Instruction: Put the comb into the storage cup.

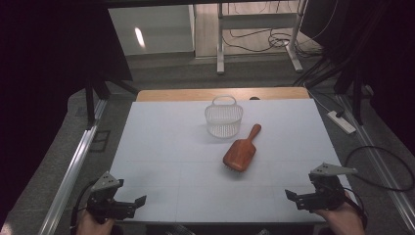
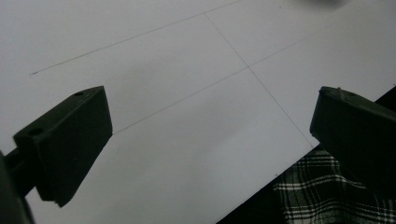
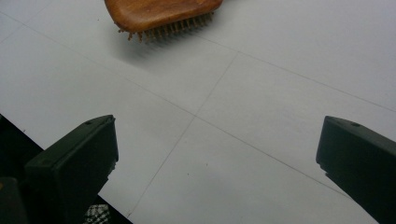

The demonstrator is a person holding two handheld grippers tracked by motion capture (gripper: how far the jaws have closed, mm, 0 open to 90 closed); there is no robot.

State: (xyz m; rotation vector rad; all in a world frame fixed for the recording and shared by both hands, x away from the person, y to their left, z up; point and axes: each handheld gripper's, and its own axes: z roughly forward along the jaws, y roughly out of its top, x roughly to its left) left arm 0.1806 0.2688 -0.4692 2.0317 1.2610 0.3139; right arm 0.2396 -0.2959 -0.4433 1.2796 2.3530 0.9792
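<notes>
Fingers of both grippers stand spread wide with nothing between them. In the left gripper view the two black jaws sit at the left and right edges of the frame, bare white table surface (image 2: 196, 116) across the whole gap; a patch of plaid cloth (image 2: 327, 196) shows at the lower right, beyond the table edge. In the right gripper view the jaws are likewise far apart, over the same white surface with its thin ruled lines.

In the high view the left gripper (image 1: 128, 205) is at the lower left of the frame, held at the near edge of the table, jaws pointing toward the frame's right. The right gripper (image 1: 299, 198) is at the lower right, jaws pointing toward the frame's left. Each is gripped by a hand entering from the bottom edge.

The wooden hairbrush (image 1: 241, 151) lies right of frame centre, bristles down, handle angled toward the upper right. It is well apart from both grippers, nearer the right one. Its head and bristles appear at the top of the right gripper view (image 3: 159, 14).

A white perforated basket (image 1: 223, 119) with a loop handle stands upright just above and left of the brush, near its handle but not touching.
</notes>
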